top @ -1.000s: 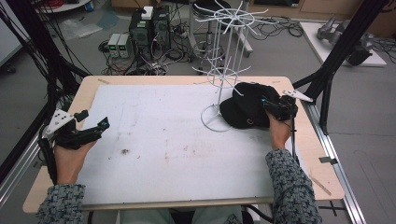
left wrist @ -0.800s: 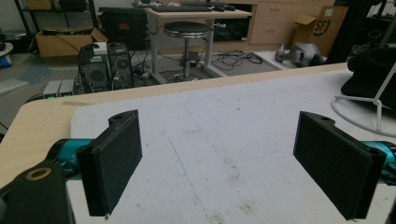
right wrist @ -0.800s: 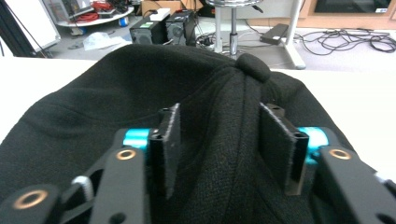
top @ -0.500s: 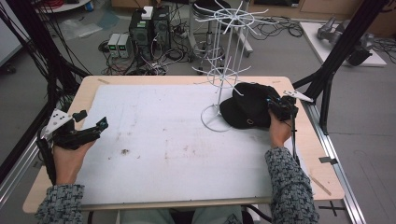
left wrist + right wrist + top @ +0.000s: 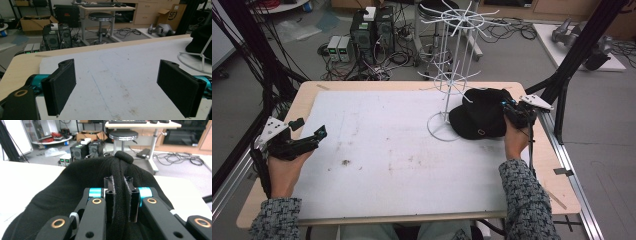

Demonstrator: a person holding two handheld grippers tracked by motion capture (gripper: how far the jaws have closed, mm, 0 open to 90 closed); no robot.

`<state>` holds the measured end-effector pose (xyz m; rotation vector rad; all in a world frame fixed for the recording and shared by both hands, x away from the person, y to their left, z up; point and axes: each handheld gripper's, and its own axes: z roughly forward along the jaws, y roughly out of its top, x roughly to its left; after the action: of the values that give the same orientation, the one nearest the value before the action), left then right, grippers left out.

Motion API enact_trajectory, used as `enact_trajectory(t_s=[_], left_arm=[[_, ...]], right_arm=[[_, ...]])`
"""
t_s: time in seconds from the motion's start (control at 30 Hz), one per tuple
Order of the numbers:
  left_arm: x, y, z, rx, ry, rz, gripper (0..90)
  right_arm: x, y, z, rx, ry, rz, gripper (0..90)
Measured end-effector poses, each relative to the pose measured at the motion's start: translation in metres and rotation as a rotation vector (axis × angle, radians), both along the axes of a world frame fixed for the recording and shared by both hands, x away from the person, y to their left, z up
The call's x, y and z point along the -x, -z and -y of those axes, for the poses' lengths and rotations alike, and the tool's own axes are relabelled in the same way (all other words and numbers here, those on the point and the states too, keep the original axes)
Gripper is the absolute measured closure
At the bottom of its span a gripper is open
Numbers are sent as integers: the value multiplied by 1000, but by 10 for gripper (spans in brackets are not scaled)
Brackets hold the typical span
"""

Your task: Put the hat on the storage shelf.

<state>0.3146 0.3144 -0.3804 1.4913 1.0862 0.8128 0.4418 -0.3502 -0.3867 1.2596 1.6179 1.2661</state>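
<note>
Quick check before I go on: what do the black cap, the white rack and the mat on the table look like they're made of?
Black cap: soft matte fabric, probably cotton or wool; it folds into a thick pleat between the right gripper's jaws. White rack: thin wire, likely painted or coated metal, with a ring base. Mat: pale matte sheet, perhaps felt or foam, stained and scuffed; the pictures leave it open.

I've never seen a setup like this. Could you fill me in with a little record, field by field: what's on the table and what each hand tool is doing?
Surface: wooden table covered by a white mat
Objects: black cap; white wire rack
Cap position: on the mat, beside the rack's ring base
Right gripper: shut on a fold of the cap's fabric
Left gripper: jaws wide apart, holding nothing, above the mat's left side
Mat condition: some brownish stains
</note>
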Motion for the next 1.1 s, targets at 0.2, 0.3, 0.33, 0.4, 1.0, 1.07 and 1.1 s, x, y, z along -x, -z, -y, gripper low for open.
enact_trajectory(t_s=[0.2, 0.3, 0.33, 0.4, 1.0, 1.07, 1.1], left_arm=[[0, -1, 0, 3, 0, 2, 158], [1, -1, 0, -1, 0, 2, 158], [1, -1, -1, -2, -1, 3, 158], [1, -2, -1, 3, -3, 4, 158], [2, -3, -1, 4, -2, 7, 158], [2, -3, -1, 4, -3, 8, 158], [2, -3, -1, 5, -3, 8, 158]], right_arm=[[11, -12, 6, -13, -25, 70, 826], [15, -18, 10, -25, -44, 110, 826], [15, -18, 10, -25, -44, 110, 826], [21, -24, 14, -33, -52, 138, 826], [56, -51, 48, -100, -73, 285, 825], [61, -56, 54, -115, -82, 316, 823], [63, -58, 56, -120, -87, 327, 823]])
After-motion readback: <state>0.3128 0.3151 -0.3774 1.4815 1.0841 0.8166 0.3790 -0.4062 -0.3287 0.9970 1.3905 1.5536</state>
